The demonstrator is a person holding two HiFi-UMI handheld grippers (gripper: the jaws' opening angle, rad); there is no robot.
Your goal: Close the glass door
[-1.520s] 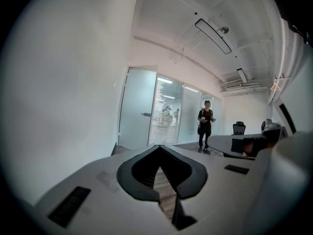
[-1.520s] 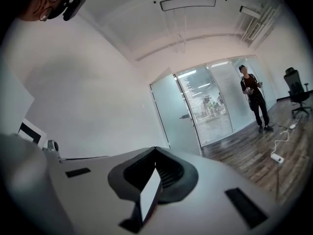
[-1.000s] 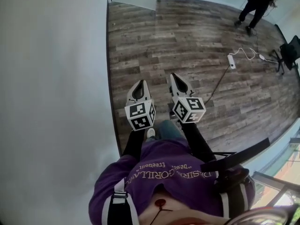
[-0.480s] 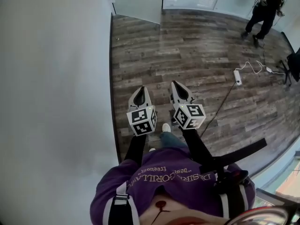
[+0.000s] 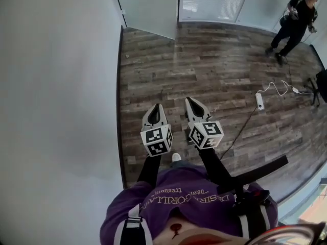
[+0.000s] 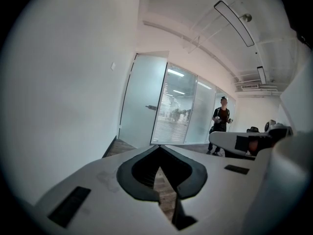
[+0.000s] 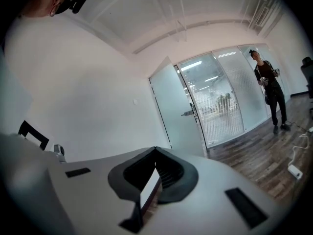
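Wall (image 5: 56,111): a plain white wall is seen filling the left side of the head view, along the edge of the floor.
Floor (image 5: 204,65): grey-brown wood planks are laid across the room.
Glass screen (image 5: 212,1): a screen backed with slatted blinds is set along the far end of the floor.
Glass door (image 5: 148,9): a frosted panel with a lever handle (image 6: 151,107) is found at the far end of the wall, just left of the glass screen; its lower edge is seen aslant to the foot of the screen, and it is well apart from both grippers.
Purple top (image 5: 189,193): it is worn by the person holding the grippers, at the bottom of the head view.
Second person (image 5: 296,19): a figure in dark clothes is seen standing at the far right, near the glass screen.
Left gripper (image 5: 157,106): it is held over the floor beside the wall; its fingers are pressed tip to tip, with nothing between them.
Right gripper (image 5: 189,99): it is held just beside the left gripper; its fingers are likewise brought together at the tips, and nothing is gripped.
Cable (image 5: 240,129): a dark line is run across the planks on the right.
Power strip (image 5: 260,100): a white strip is laid on the floor at the far end of the cable.
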